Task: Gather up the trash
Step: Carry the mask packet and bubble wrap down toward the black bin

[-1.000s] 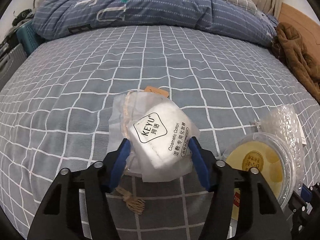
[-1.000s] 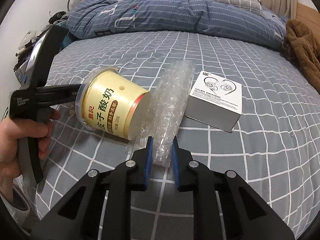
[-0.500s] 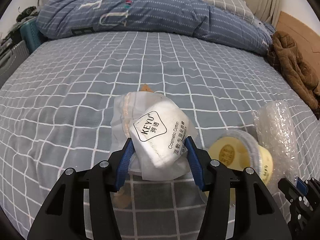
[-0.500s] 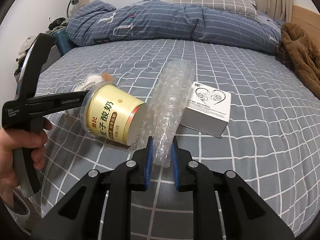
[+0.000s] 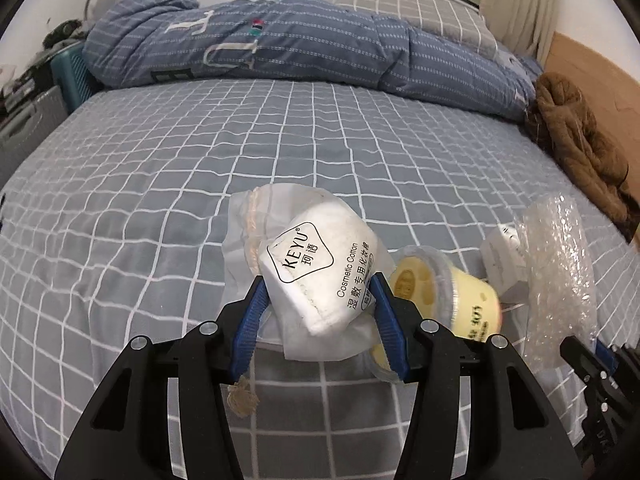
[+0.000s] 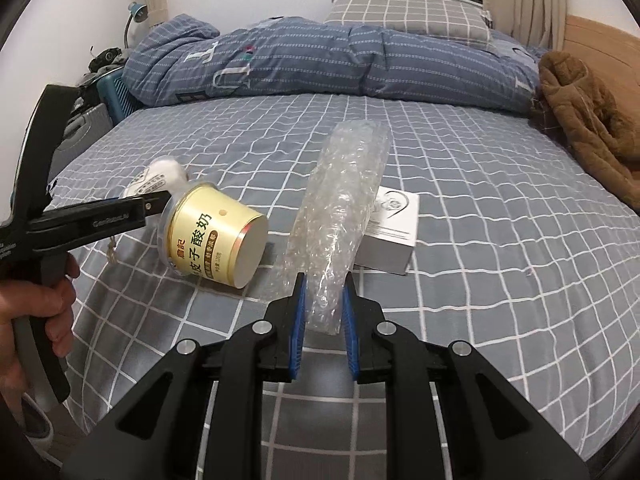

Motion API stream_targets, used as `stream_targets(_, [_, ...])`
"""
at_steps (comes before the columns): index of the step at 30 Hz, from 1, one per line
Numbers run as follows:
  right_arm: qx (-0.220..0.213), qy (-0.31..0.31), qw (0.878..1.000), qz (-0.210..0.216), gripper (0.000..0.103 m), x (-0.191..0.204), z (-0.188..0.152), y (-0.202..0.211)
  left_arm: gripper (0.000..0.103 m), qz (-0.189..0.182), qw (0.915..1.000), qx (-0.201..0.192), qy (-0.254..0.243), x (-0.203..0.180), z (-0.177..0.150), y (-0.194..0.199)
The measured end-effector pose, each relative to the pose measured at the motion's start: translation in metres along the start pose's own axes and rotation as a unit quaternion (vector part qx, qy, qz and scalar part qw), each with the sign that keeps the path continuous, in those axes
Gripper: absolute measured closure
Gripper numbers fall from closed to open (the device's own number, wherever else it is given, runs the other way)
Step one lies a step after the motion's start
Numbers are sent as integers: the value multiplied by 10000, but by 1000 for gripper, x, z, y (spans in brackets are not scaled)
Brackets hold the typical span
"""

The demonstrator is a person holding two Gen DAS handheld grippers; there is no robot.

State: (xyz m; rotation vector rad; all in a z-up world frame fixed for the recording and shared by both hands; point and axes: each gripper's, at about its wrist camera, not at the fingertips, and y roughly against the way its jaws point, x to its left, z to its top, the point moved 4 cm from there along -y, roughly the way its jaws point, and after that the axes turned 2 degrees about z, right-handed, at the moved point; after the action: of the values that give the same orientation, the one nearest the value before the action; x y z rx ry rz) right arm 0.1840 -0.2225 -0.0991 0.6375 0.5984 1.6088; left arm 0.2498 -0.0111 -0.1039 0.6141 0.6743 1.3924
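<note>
My left gripper (image 5: 319,284) is shut on a white KEYU cotton-pad pack (image 5: 316,268) in a drawstring bag, held above the checked bed sheet (image 5: 200,168). A yellow yogurt cup (image 5: 460,300) hangs tilted at the outer side of its right finger; how it is caught I cannot tell. From the right wrist, the cup (image 6: 216,240) sits off the sheet at the left gripper's tip (image 6: 160,200), with the pack (image 6: 160,174) behind it. My right gripper (image 6: 325,280) is shut on a clear bubble-wrap strip (image 6: 344,200), which stands up from the blue pads.
A white earphone box (image 6: 394,232) lies on the sheet behind the bubble wrap. A folded blue duvet (image 6: 320,64) and a pillow (image 6: 408,12) fill the far end. A brown garment (image 6: 592,120) lies at the right edge. A hand (image 6: 36,308) holds the left gripper's handle.
Both grippers rose. The left jaws narrowed on the cotton-pad pack and lifted it, and the yogurt cup came up beside it. The bubble wrap rose off the sheet in the right gripper.
</note>
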Motion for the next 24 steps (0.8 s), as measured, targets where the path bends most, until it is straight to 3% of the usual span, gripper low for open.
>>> stream_targets(12, [-137, 64, 9999, 58, 87, 9, 6, 22, 52, 65, 9999, -107, 21, 0, -7, 37])
stream_targets(24, [-217, 162, 9996, 99, 87, 23, -3, 36, 52, 162, 9998, -57, -65, 10, -38, 64])
